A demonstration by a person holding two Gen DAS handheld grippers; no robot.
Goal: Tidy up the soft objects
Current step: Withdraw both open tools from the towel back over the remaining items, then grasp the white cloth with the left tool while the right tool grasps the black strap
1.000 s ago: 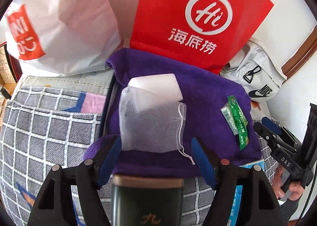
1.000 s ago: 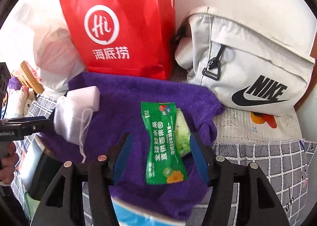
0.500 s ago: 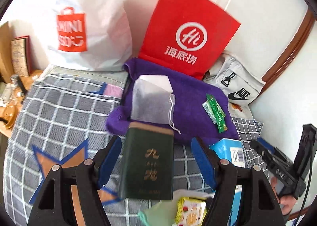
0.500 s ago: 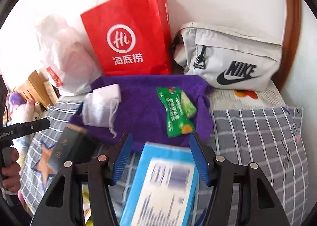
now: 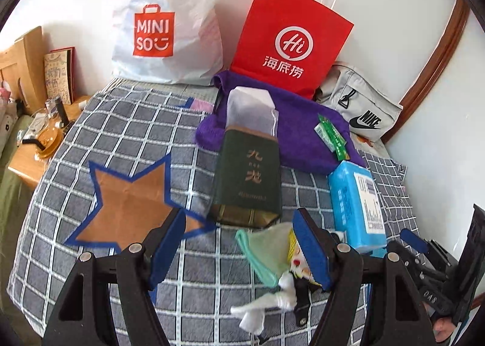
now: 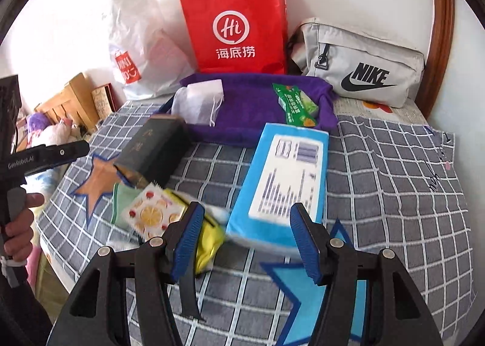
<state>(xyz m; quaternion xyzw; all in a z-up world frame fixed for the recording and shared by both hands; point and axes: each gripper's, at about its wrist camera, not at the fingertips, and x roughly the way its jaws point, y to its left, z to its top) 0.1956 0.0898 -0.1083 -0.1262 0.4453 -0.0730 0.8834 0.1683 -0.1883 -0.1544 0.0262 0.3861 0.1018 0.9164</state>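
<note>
A purple towel (image 5: pixel 303 140) (image 6: pixel 248 109) lies at the back of the bed with a white mesh pouch (image 5: pixel 251 112) (image 6: pixel 197 103) and a green packet (image 5: pixel 332 137) (image 6: pixel 295 103) on it. A dark green box (image 5: pixel 247 182) (image 6: pixel 151 149), a blue tissue pack (image 5: pixel 357 197) (image 6: pixel 282 182), a green cloth (image 5: pixel 263 249) (image 6: pixel 121 197) and a fruit-print packet (image 6: pixel 154 212) lie nearer on the checked blanket. My left gripper (image 5: pixel 239 250) is open and empty above the blanket. My right gripper (image 6: pixel 245 240) is open and empty, just short of the tissue pack.
A red paper bag (image 5: pixel 288 40) (image 6: pixel 239 28), a white Miniso bag (image 5: pixel 166 28) and a grey Nike bag (image 5: pixel 360 109) (image 6: pixel 360 67) stand against the wall. A wooden bedside table (image 5: pixel 39 134) with clutter is at the left.
Both grippers have pulled back from the purple towel toward the near side of the bed. The dark box, tissue pack and small packets have come into view.
</note>
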